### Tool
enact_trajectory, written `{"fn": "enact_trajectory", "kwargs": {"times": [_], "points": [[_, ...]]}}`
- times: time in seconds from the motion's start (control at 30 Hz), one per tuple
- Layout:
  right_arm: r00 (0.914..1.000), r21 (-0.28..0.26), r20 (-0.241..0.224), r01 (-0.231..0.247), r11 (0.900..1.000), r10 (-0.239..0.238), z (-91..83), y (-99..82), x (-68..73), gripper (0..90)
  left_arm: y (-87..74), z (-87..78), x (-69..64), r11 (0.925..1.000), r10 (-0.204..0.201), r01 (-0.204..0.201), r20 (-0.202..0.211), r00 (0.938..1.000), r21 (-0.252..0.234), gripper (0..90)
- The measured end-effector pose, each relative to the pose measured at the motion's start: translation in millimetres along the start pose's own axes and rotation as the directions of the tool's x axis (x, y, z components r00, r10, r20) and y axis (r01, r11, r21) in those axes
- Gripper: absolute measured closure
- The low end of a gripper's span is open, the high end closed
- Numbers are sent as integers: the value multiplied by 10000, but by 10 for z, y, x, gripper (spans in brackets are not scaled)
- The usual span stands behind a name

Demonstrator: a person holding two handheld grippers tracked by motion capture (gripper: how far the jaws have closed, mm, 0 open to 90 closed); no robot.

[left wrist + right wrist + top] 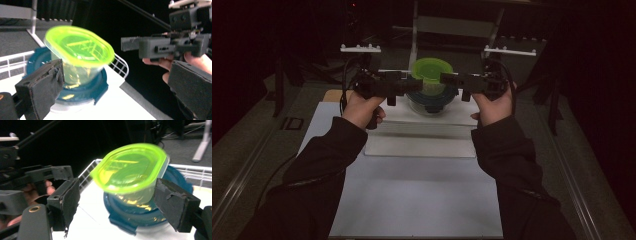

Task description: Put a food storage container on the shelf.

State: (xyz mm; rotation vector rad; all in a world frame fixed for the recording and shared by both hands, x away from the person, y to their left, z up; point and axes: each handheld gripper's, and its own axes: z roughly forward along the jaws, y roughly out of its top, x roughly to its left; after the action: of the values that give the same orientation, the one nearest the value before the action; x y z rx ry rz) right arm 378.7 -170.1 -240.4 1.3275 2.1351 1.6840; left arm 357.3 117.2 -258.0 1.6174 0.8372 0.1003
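A clear tub with a bright green lid [431, 71] stands on top of a round container with a dark blue lid [432, 98], at the far middle of the table. My left gripper [411, 84] is level at its left and my right gripper [446, 80] at its right, jaws pointing at each other. In the left gripper view the open jaws [115, 70] frame the green-lidded tub [77, 50] and blue lid [82, 90], with the right gripper [160, 47] beyond. The right gripper [120, 195] is open around the tub [130, 167] without touching it.
The containers rest on a white board with a wire rack edge [120, 65]. A white tray [422, 145] lies nearer, on the pale table sheet [417, 200]. A metal stand [414, 35] rises behind; two white bars [360, 48] stick out at the back.
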Motion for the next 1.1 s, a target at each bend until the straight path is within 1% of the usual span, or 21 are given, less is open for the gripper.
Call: {"fn": "enact_trajectory", "kwargs": {"times": [0.07,0.13,0.17,0.23,0.33,0.37,0.47,0.6,0.67,0.8,0.87,0.9,0.97,1.0,1.03,1.07,1.1], "points": [[9998,-52,-193,-49,10000,48,-40,-73,0,208,-64,-24,-15,10000,-7,7,96,10000,14,5],[9992,-76,-395,-77,9999,74,-77,-152,-7,208,-138,-46,-36,10000,70,-70,129,9999,3,5],[9989,-85,-467,-81,9999,77,-92,-195,-9,208,-176,-52,-47,9999,151,-152,170,9997,78,5],[9988,-88,-474,92,9999,-96,-125,-285,-12,208,-261,-65,-74,9995,283,-286,193,9994,155,5],[9980,-13,-611,174,9998,-174,-162,-446,-19,208,-416,-81,-115,9989,364,-376,445,9983,280,5],[9975,69,-673,235,9997,-230,-170,-519,-23,207,-454,-82,-125,9986,387,-403,464,9982,340,5],[9969,169,-696,378,9991,-365,-180,-682,-35,207,-608,-88,-149,9976,470,-500,617,9970,482,5],[9956,303,-786,534,9981,-509,-162,-919,-50,205,-807,-79,-178,9965,632,-669,711,9955,501,5],[9946,360,-881,576,9977,-543,-147,-1028,-61,203,-902,-69,-202,9946,811,-854,716,9941,596,5],[9937,448,-896,710,9965,-668,-133,-1218,-86,199,-1088,-51,-257,9891,1197,-1260,825,9894,756,5],[9930,503,-877,836,9952,-790,-129,-1303,-104,197,-1178,-40,-275,9866,1270,-1354,933,9875,907,5],[9928,496,-931,805,9955,-757,-128,-1346,-112,196,-1224,-37,-281,9852,1339,-1429,950,9864,947,5],[9926,573,-898,870,9946,-816,-127,-1437,-131,194,-1314,-28,-286,9847,1273,-1386,1067,9861,1054,5],[9926,573,-898,870,9946,-816,-127,-1437,-131,194,-1314,-28,-286,9847,1273,-1386,1067,9861,1054,5],[9924,573,-919,869,9946,-814,-126,-1466,-138,194,-1414,-25,-286,9835,1326,-1449,1128,9847,1082,5],[9920,569,-1020,799,9952,-738,-122,-1555,-167,194,-1455,-29,-287,9828,1308,-1438,1130,9849,1156,5],[9917,598,-1062,789,9951,-722,-115,-1596,-182,194,-1494,-35,-289,9831,1253,-1392,1173,9852,1191,5]]}}
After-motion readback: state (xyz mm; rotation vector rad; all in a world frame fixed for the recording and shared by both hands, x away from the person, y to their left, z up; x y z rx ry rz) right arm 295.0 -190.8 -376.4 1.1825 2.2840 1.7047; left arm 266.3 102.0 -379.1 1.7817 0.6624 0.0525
